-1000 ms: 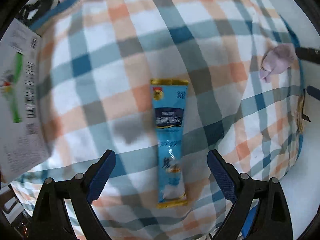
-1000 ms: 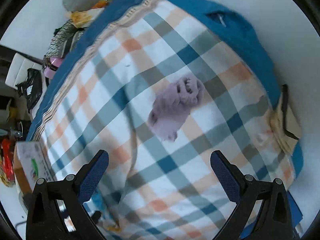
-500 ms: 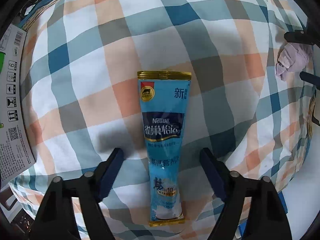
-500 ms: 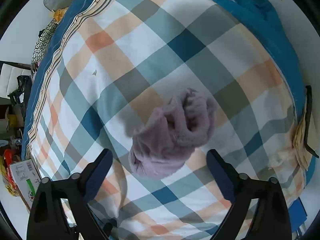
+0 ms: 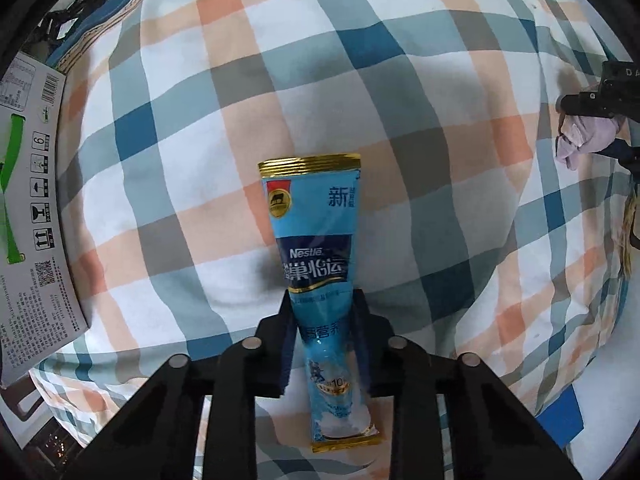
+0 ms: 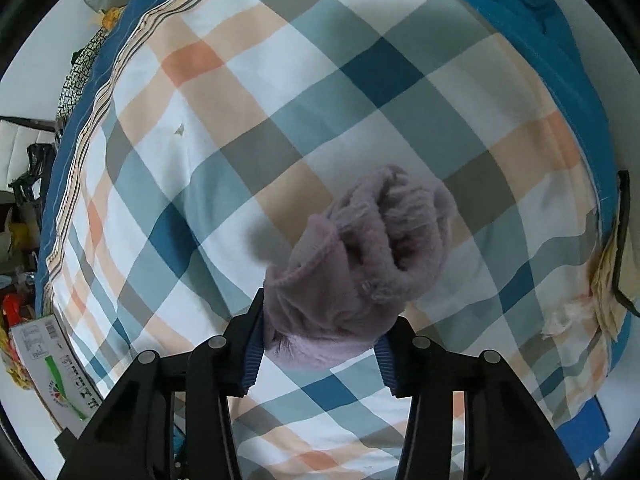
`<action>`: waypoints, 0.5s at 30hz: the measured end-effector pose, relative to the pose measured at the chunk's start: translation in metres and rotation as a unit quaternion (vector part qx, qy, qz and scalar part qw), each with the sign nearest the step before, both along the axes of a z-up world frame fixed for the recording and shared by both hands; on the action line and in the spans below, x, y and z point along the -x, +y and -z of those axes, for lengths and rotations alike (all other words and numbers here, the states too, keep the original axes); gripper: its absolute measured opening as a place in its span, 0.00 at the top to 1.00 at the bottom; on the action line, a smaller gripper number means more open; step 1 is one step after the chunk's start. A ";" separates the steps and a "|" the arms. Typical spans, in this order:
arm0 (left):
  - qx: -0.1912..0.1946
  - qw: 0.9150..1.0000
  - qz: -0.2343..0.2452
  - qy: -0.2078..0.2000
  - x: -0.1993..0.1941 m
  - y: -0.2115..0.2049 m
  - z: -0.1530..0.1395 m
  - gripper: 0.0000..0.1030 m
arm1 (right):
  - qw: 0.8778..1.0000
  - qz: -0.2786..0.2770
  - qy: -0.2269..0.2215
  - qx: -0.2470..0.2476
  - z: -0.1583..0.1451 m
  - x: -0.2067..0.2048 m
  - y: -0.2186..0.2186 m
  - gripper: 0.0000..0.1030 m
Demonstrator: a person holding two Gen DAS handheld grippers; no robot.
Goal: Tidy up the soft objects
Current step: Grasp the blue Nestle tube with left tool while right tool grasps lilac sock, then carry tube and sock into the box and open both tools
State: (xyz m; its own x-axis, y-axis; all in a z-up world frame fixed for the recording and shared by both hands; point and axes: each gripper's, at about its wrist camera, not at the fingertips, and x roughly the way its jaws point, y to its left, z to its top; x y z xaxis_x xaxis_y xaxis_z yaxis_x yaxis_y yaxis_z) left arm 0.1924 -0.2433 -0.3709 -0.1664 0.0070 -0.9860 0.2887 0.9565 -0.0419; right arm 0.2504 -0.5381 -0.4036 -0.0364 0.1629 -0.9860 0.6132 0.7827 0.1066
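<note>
In the left wrist view, the left gripper (image 5: 322, 336) is clamped on the lower half of a long light-blue foil sachet with gold-sealed ends (image 5: 318, 280), which lies along the six-to-twelve line on a plaid quilt in blue, orange, grey and white (image 5: 200, 120). The sachet's upper seal fans out toward twelve o'clock and its lower seal pokes out at six, behind the pads. To lift it well, I judge the squeeze should stay firm but gentle, since the filling looks likely to shift and let the pack sag or slip; raising it straight up would keep it from dragging the cloth. The sachet reads "Nestle" on a dark band, with Chinese characters I cannot make out in full and a "10" near the bottom. At nine o'clock a white cardboard box with a green stripe (image 5: 28, 216) shows a barcode, a QR code, handling symbols and a "6". At three o'clock the right gripper (image 5: 592, 128) shows, pinching a lilac fleecy bundle (image 5: 580, 140). In the right wrist view, the right gripper (image 6: 320, 344) is closed on that lilac bundle (image 6: 360, 256) at its near end, centre frame, resting on the quilt (image 6: 280, 100); a deep bite into the crumpled fleece should stop a loose fold pulling free.
</note>
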 end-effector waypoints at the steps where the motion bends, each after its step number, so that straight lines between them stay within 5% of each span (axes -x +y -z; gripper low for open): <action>1: 0.001 1.000 -0.002 -0.003 0.000 0.001 -0.003 0.83 | 1.000 -0.002 0.000 0.003 -0.001 0.000 0.001 0.53; 15: 0.058 0.997 -0.016 -0.056 0.007 0.027 -0.083 0.85 | 0.997 -0.065 -0.051 0.001 -0.069 0.015 0.070 0.54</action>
State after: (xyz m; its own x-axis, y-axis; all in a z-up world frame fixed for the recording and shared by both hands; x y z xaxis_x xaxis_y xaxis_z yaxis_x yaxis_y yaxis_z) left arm 0.1855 -0.2159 -0.2875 -0.0536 -0.1122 -0.9922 0.2665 0.9560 -0.1225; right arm 0.2351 -0.4684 -0.3343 0.0442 0.1614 -0.9859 0.4926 0.8551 0.1621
